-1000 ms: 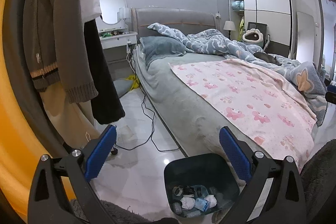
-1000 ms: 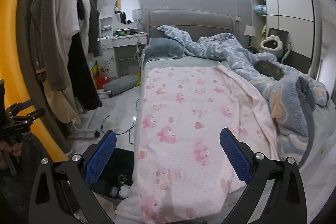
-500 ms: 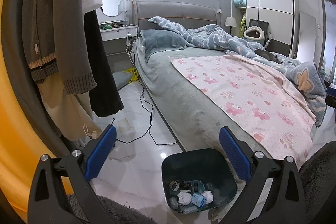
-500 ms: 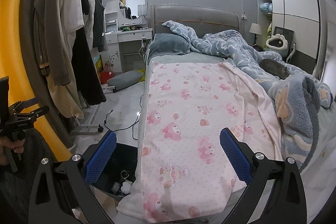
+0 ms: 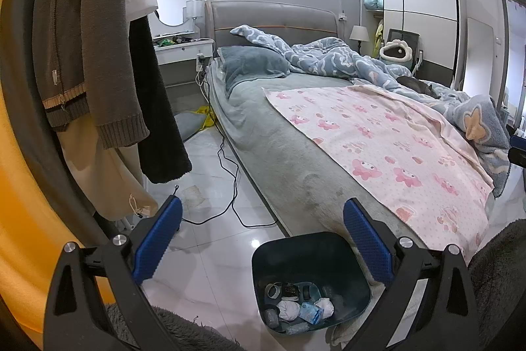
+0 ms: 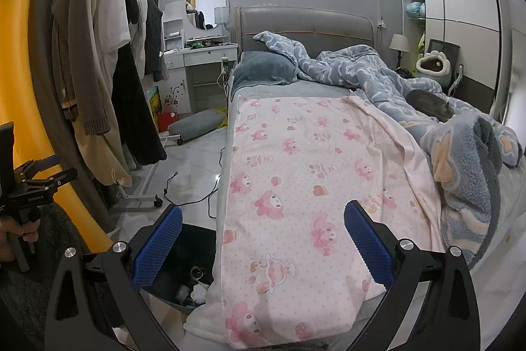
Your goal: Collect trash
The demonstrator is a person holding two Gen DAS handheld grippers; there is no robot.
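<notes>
A: Bedroom, bed [image 5: 296, 160] ahead of both claws, floor tiles below. What's changed?

B: Little. Over the last second both views have drifted slightly; the bin [image 5: 309, 282] sat low between the left claw's [image 5: 261, 249] fingers then and sits there now.

A: Claws?

B: Left claw released, empty. Right claw [image 6: 263, 247] released too, over the pink sheet [image 6: 312, 186]; the bin shows under its left finger.

A: Trash?

B: Wads and wrappers [image 5: 297, 305] already in the bin. Possibly a scrap [image 5: 194, 196] on the floor, ahead-left of the left claw. Judgement: searching, no pick begun.
</notes>
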